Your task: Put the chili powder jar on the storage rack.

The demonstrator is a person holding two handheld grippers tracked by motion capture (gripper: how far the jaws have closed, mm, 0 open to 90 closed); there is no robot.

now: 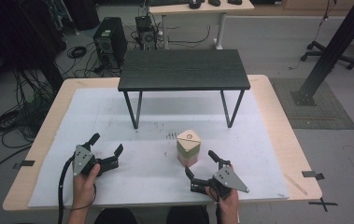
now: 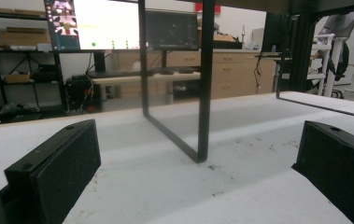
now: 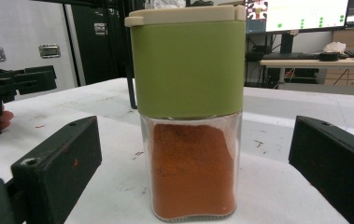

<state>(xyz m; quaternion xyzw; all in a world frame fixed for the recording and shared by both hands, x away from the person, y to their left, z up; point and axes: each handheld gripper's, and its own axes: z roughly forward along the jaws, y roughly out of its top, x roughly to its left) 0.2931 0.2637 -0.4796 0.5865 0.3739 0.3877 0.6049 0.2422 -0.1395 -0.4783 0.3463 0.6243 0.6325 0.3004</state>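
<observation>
Two tools sit spread wide near the worktop's (image 1: 277, 121) front edge, holding nothing. Your right tool (image 1: 203, 166) faces the spice jar (image 1: 187, 148), upright just ahead of its jaws, lined up for a grasp; your left tool (image 1: 105, 144) waits well apart toward the left edge, facing the black stand (image 1: 184, 70).

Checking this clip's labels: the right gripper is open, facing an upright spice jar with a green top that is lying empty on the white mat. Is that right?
Not quite. The spice jar is not empty: the right gripper view shows red-orange powder filling its clear lower half. The rest holds: the right gripper is open and faces the upright jar on the white mat.
</observation>
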